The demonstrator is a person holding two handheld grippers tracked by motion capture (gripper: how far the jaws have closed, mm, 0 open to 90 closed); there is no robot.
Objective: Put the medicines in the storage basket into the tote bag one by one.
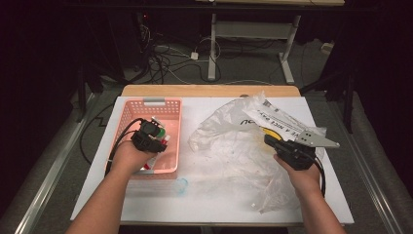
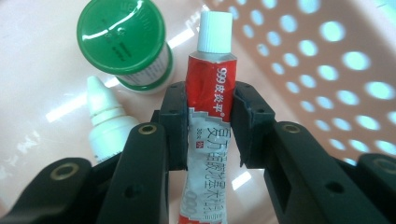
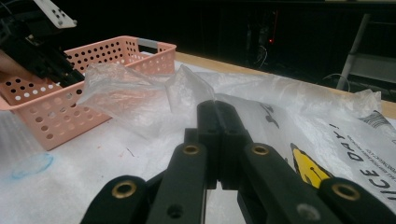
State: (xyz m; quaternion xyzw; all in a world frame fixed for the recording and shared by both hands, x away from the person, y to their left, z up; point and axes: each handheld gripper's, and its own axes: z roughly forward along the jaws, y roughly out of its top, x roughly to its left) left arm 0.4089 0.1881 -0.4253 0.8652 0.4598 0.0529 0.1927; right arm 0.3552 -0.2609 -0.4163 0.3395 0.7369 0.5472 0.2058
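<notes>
While the left gripper (image 2: 208, 116) is pinching it from both sides, the tube (image 2: 209, 135) is standing upright between the black jaws in the left gripper view, its white cap (image 2: 215, 30) pointing to twelve o'clock and its red-and-white body running down to six o'clock. It is hanging over the floor of the pink basket (image 2: 327, 56). A green-lidded jar (image 2: 123, 39) is lying at about ten o'clock from the tube, and a white dropper bottle (image 2: 108, 121) is lying at nine o'clock, just beside the left jaw and touching the jar or close to it; I cannot tell which.

From the high view, the left gripper (image 1: 155, 131) is hovering inside the basket (image 1: 127, 113), with the person's left hand (image 1: 127, 156) coming in from six o'clock. The basket is sitting at nine o'clock on the white table (image 1: 214, 195). A crumpled plastic bag (image 1: 229, 141) is spreading across the table from the centre toward three o'clock, near the basket but apart from it.

At three o'clock the right gripper (image 1: 272, 141) is resting over the bag, its grey plate (image 1: 316, 139) pointing toward three o'clock. In the right gripper view its jaws are pressing together with nothing visible between them, the right gripper (image 3: 218, 116) lying just above the bag (image 3: 140, 102), and the basket (image 3: 60, 107) is showing at ten o'clock.
</notes>
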